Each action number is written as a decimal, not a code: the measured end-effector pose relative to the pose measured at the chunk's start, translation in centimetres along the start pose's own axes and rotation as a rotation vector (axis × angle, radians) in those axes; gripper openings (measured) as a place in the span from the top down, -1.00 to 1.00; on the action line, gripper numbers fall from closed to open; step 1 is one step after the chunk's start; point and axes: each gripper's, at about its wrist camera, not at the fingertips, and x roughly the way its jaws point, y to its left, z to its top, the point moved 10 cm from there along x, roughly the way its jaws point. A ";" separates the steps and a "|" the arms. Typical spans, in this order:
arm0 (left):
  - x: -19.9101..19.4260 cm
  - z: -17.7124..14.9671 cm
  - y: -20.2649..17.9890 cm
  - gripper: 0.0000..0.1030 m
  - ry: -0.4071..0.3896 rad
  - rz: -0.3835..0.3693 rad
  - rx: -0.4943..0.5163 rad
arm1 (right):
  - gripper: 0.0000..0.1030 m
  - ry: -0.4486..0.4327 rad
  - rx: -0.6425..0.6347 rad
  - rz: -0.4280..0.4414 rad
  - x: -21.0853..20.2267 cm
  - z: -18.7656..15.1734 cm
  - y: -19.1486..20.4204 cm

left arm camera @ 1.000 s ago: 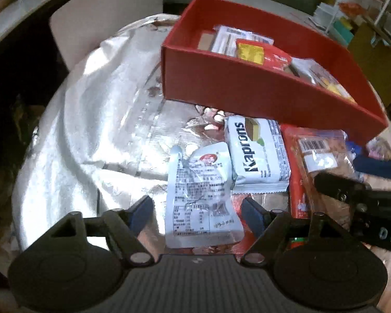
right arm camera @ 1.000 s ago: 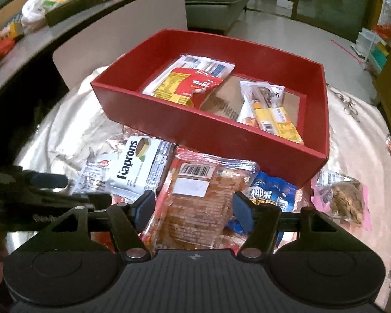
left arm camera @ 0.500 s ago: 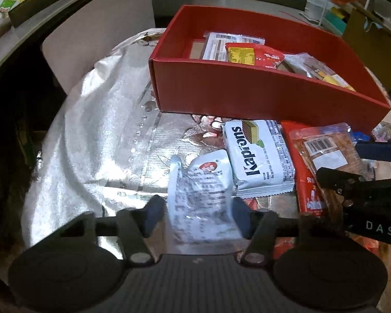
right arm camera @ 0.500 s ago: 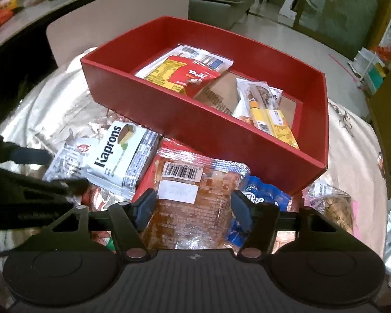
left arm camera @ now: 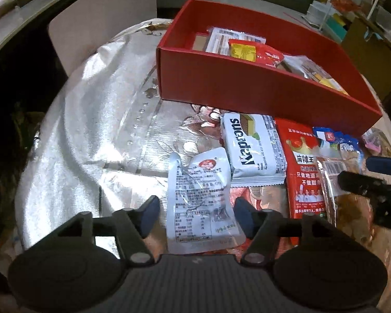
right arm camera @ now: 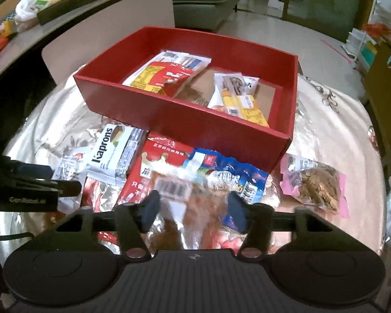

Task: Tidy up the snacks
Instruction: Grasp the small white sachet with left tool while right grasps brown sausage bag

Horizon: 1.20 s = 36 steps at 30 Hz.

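Observation:
A red box [left arm camera: 247,88] [right arm camera: 195,125] holding several snack packets stands on the silver tablecloth. In front of it lie a white Kaprons wafer pack [left arm camera: 252,146] [right arm camera: 114,151], a red packet [left arm camera: 302,167], a blue packet [right arm camera: 232,174] and a pink nut bag [right arm camera: 318,182]. My left gripper [left arm camera: 196,217] is open around a silver-white sachet [left arm camera: 200,203] that lies on the cloth. My right gripper [right arm camera: 193,208] grips a clear packet of brown snack [right arm camera: 195,208], raised and blurred.
A beige chair back [left arm camera: 99,23] stands behind the table at the left. A sofa [right arm camera: 206,2] and shelves are beyond. The tablecloth [left arm camera: 91,109] to the left of the box is bare and wrinkled.
My left gripper closed in on the silver-white sachet half a second ago and now stands open, the sachet flat on the cloth. My right gripper has lifted the clear brown packet off the pile.

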 end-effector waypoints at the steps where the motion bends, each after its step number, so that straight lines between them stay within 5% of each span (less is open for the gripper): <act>1: 0.1 0.0 -0.2 -0.29 -0.002 0.001 0.008 | -0.56 0.007 -0.008 0.001 0.2 0.0 0.3; 8: 0.8 0.0 -0.2 -0.49 -0.042 0.059 0.070 | -0.94 0.061 -0.022 -0.080 1.9 -2.3 0.4; 15: 0.2 0.0 0.7 -0.08 -0.053 0.062 0.047 | -1.00 0.104 0.147 -0.015 1.9 -4.5 -1.4; 18: 0.0 0.0 1.0 0.06 -0.056 0.062 0.041 | -0.71 0.090 0.142 -0.035 1.2 -4.5 -2.0; 20: -0.2 0.1 1.2 0.13 -0.055 0.052 0.025 | -0.35 0.075 0.133 -0.029 0.5 -4.5 -2.1; 26: -1.1 -0.2 1.3 0.15 -0.060 0.031 0.004 | -0.13 0.045 0.122 -0.020 -1.0 -4.4 -2.5; 36: -0.6 -0.4 1.9 0.17 -0.033 0.004 -0.048 | -0.05 0.033 0.125 0.030 -1.7 -4.3 -2.2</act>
